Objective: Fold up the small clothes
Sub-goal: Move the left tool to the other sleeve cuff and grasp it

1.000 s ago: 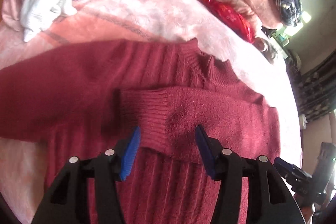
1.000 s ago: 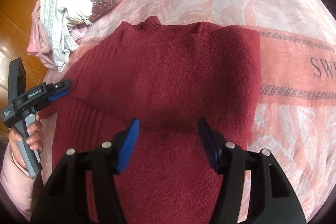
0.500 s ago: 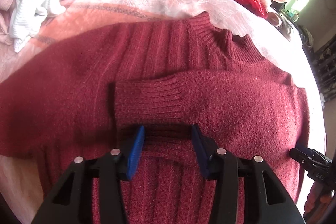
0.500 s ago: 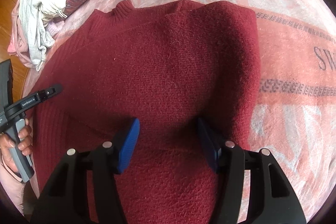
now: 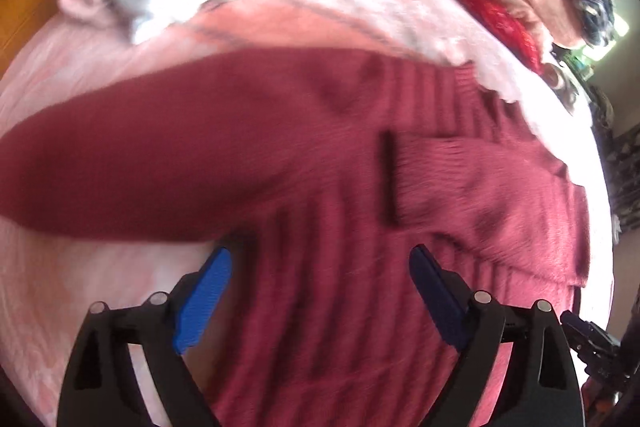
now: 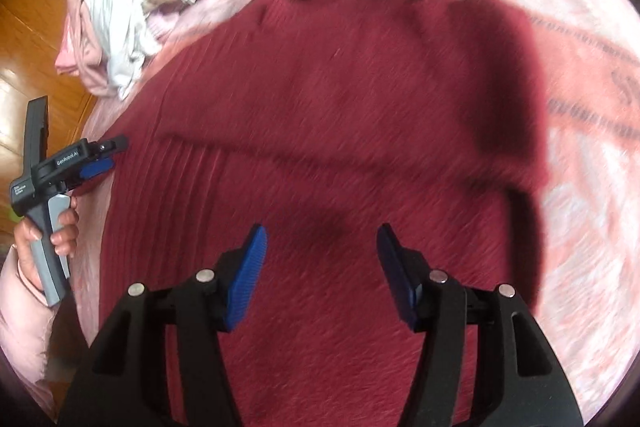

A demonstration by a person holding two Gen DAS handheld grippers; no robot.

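Midway through folding, the maroon knit sweater (image 6: 340, 115) lay flat on the pink blanket (image 6: 580, 207), one sleeve (image 5: 480, 187) already crossed over its chest, the other sleeve (image 5: 120, 179) still unfolded; the left gripper (image 5: 320, 291) and right gripper (image 6: 320, 267) hovered spread, holding nothing.

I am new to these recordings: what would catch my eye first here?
The dark red sweater fills the middle of both views, spread on a pink blanket. The open right gripper and open left gripper hover over it. A pile of pale clothes lies at the upper left.
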